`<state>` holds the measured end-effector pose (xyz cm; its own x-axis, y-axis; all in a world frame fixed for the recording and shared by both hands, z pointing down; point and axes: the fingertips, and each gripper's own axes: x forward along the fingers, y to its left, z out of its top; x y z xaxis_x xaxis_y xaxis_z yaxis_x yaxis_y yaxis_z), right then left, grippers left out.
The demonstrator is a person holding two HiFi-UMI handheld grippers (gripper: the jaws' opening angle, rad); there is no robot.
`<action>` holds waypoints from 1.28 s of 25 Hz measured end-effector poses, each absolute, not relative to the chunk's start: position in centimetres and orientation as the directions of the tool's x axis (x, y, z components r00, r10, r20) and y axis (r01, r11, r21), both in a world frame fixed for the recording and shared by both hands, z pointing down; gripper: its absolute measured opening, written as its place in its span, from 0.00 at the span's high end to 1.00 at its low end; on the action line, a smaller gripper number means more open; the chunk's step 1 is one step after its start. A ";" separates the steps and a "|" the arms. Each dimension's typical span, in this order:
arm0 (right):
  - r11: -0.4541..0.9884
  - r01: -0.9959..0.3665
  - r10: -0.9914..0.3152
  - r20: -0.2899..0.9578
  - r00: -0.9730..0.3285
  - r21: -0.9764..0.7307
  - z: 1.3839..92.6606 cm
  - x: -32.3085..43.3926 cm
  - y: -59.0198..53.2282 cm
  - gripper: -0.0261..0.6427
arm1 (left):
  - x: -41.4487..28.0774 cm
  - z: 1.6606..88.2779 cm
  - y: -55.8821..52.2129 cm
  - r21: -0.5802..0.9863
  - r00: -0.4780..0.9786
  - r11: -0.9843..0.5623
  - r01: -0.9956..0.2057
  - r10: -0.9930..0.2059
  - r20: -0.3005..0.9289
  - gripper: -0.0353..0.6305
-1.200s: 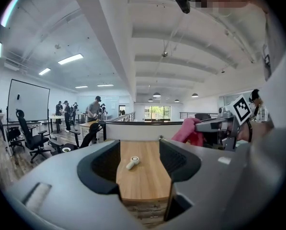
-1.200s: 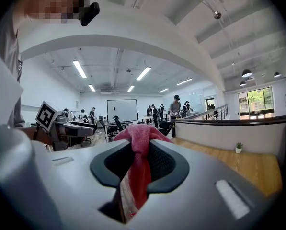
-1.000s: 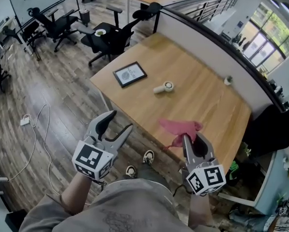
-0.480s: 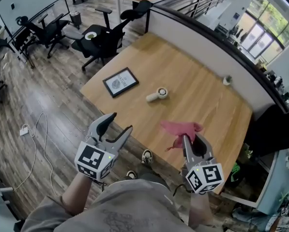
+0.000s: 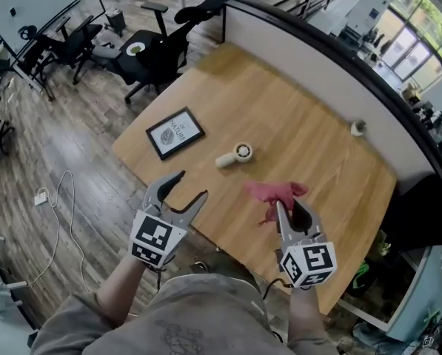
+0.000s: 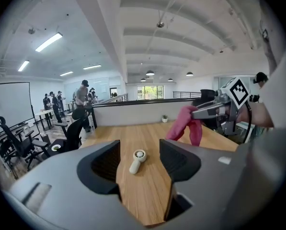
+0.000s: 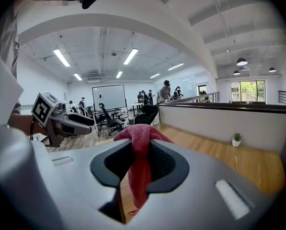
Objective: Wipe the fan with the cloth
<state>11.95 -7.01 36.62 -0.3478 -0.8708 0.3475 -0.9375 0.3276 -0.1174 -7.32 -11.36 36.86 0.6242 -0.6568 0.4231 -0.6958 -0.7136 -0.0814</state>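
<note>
Head view: at lower centre the right claw (image 5: pixel 289 211) pinches a red cloth (image 5: pixel 276 192); at lower left the left claw (image 5: pixel 191 185) gapes, holding nothing. Just beyond, mid-frame, the fan (image 5: pixel 234 154) lies on the wooden surface (image 5: pixel 302 139). Pinning its handle with the left claw first would likely steady the wiping. A framed print (image 5: pixel 175 132) to its left and a pot (image 5: pixel 358 128) far right leave the approach clear.

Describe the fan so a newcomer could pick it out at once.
Start at the big wooden table. Near its middle, just right of the black-framed picture, lies the fan. It is the only small cream thing there: a round head on a short handle, lying flat, unlike the dark frame or the tiny potted plant at the far edge.
</note>
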 end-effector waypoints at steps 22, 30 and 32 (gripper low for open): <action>0.362 -0.924 -0.785 0.495 -0.373 -0.122 46.8 13.9 -17.3 0.83 | -2.2 52.0 -20.1 -0.092 0.589 -0.802 -0.590 -0.505 0.631 0.56; 0.310 -0.938 -0.772 0.536 -0.342 -0.152 51.4 12.7 -20.1 0.83 | -2.1 58.8 -22.8 -0.056 0.590 -0.854 -0.517 -0.403 0.700 0.55; 0.307 -0.939 -0.770 0.540 -0.340 -0.154 52.4 12.2 -21.1 0.83 | -1.9 60.5 -23.3 -0.046 0.592 -0.867 -0.496 -0.376 0.713 0.55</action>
